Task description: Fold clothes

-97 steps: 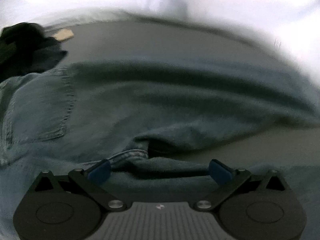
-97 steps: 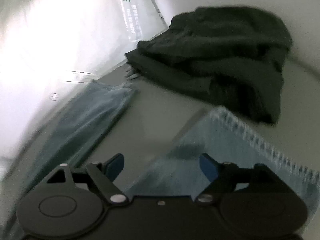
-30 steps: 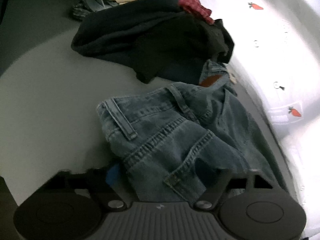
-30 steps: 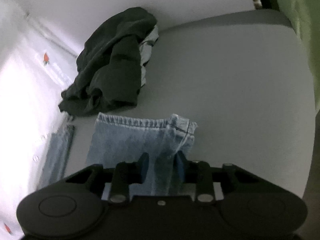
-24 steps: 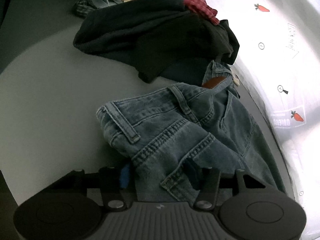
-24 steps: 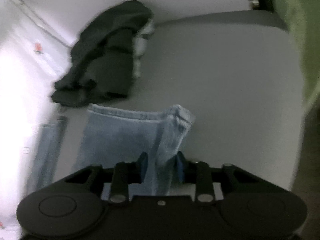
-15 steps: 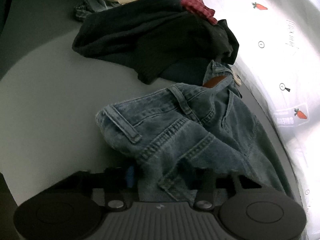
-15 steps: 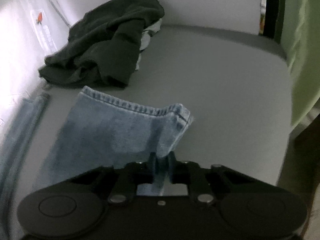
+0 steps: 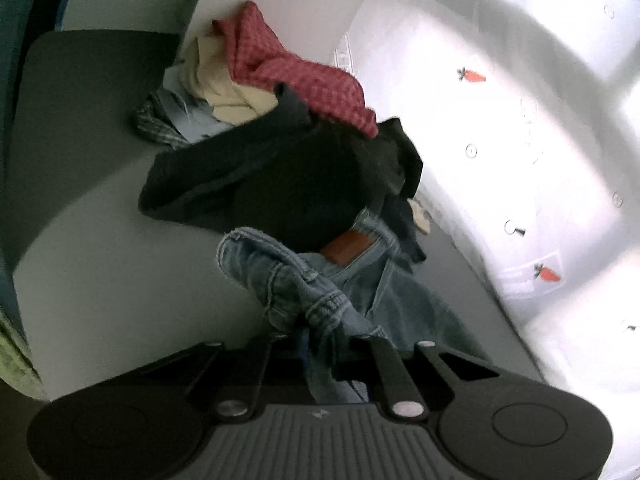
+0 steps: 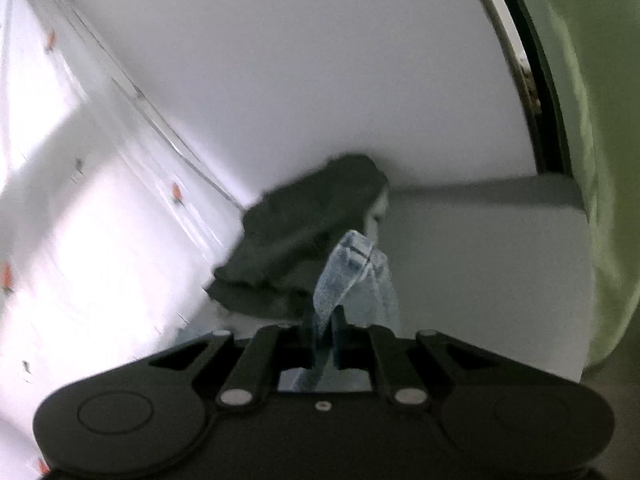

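While the left gripper (image 9: 320, 344) pinches the bunched waist end of the jeans (image 9: 304, 280), its jaws have just been closing, and denim now fills the gap between them. The gathered waistband rises off the grey cushion (image 9: 112, 272) toward the camera; a belt loop and stitched seams show in the fold, and a brown leather patch (image 9: 348, 246) sits just beyond it. More denim trails to the right along the cushion, near a white sheet (image 9: 520, 140) printed with small carrots. Behind the jeans and touching them lies a dark garment (image 9: 260, 176), and on top of that heap are a red checked cloth (image 9: 288, 68), a cream cloth (image 9: 224, 88) and a bit of grey plaid (image 9: 156, 128) at the left edge.

In the right wrist view, the carrot-print sheet (image 10: 80, 240) fills the left side, with a plain white wall (image 10: 320, 60) beyond it. The right gripper (image 10: 322, 324) is clenched on the hem end of a jeans leg (image 10: 340, 280): its jaws have just been closing and now stand nearly together with a thin band of pale denim between them. That band stands up from the jaws, folds over at the top and hangs down behind them. Another dark garment (image 10: 304, 232) lies just behind the denim on the grey cushion (image 10: 480, 260), against the wall. At the far right hangs a green cloth (image 10: 600, 160). This view is blurred.
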Demonstrator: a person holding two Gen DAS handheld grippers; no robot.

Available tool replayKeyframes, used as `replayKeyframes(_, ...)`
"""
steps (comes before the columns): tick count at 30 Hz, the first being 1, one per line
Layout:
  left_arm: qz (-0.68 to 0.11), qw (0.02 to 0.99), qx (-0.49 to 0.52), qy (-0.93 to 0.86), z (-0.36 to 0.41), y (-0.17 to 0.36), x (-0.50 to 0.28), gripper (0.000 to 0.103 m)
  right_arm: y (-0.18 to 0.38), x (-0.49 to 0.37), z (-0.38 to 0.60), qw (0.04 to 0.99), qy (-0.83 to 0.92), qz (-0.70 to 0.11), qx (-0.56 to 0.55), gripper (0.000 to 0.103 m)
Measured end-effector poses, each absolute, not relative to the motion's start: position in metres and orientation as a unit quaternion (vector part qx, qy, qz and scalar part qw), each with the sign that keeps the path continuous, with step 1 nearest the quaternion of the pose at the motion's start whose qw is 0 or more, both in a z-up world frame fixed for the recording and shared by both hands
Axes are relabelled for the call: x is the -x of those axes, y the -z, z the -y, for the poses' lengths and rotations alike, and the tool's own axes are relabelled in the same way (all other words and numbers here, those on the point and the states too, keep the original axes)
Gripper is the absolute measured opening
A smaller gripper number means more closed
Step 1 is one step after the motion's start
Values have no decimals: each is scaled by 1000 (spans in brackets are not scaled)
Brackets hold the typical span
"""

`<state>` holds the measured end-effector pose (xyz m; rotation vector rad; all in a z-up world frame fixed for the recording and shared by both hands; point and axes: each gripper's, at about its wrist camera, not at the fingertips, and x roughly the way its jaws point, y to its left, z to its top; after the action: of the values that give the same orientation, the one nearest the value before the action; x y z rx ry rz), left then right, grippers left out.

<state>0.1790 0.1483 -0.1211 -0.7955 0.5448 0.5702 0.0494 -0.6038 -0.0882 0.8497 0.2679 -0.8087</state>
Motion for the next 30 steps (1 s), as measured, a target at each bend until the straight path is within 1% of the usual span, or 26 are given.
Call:
replayKeyframes(3, -265, 843, 374, -282, -144, 110, -167, 9, 72, -47, 601, 832, 387, -128, -376, 7)
replayKeyframes(7, -285, 818, 398, -301, -143, 118, -157, 8, 62, -54, 595, 841, 402, -148, -331, 7)
replayKeyframes(11, -286, 810, 406, -313, -142, 120, -165, 8, 65, -73, 598, 840, 399, -149, -336, 7)
replayKeyframes(13, -283, 818, 393, -312, -141, 116, -174, 8, 64, -86, 599, 843, 394, -145, -337, 7)
replayKeyframes(19, -259, 819, 402, -316, -141, 107, -201, 8, 50, -137, 599, 860, 376, -142, -314, 7)
replayKeyframes(27, -225, 819, 414, -328, -139, 104, -257, 8, 43, -234, 608, 873, 354, -135, -306, 7)
replayKeyframes(30, -225, 814, 419, -334, -142, 107, -285, 8, 44, -273, 610, 874, 350, -137, -307, 7)
